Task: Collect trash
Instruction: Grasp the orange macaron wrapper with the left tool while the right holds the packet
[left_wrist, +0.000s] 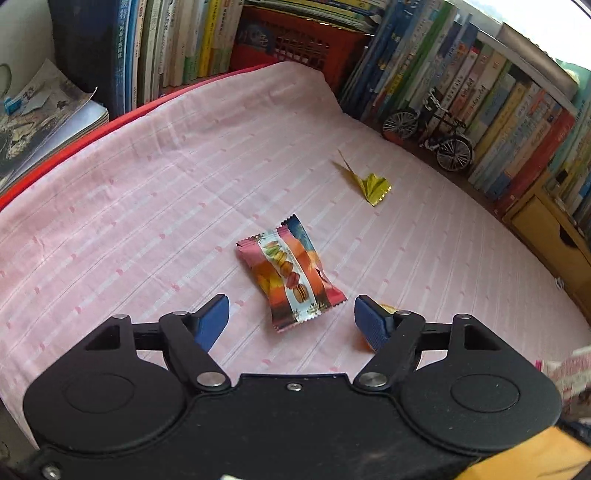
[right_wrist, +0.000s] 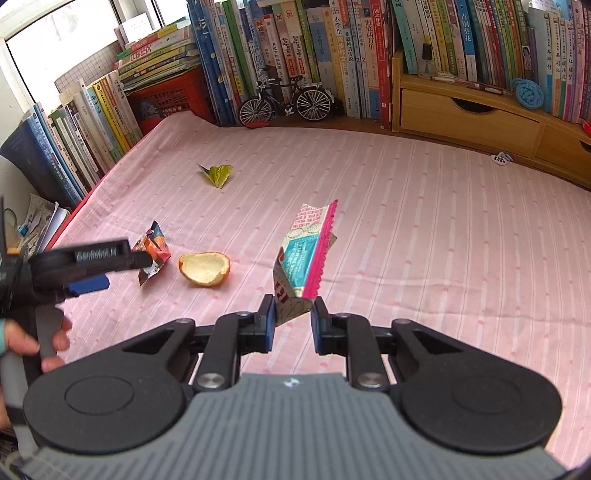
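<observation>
L tongs (left_wrist: 291, 314) stand wide apart over the pink striped cloth (left_wrist: 147, 221), nothing between the pads; the macaron wrapper (left_wrist: 291, 273) lies flat on the cloth just ahead of the gap, not touched. Seen from the R wrist cam, the L tongs (right_wrist: 110, 273) hang above that same wrapper (right_wrist: 153, 251), w/ a hand (right_wrist: 44, 339) on the grip at frame left.

R tongs (right_wrist: 293, 319) are closed on the bottom edge of a pink-and-teal wrapper (right_wrist: 306, 254), which sticks up tilted, clear of the cloth. In the L cam a bit of it shows at the right edge (left_wrist: 569, 376).

Other trash on the cloth: orange peel (right_wrist: 205, 267), cupped side up, between the macaron wrapper and the held one, near both but apart; in the L cam only a sliver of peel (left_wrist: 388, 308) peeks behind the right pad. A yellow foil wrapper (left_wrist: 369, 182), crumpled, lies further back, well apart from the rest.

Books (right_wrist: 295, 55) line the back & left sides. A model bike (right_wrist: 286, 101) stands in front of them, and a wooden drawer unit (right_wrist: 469, 114) sits to its right.
</observation>
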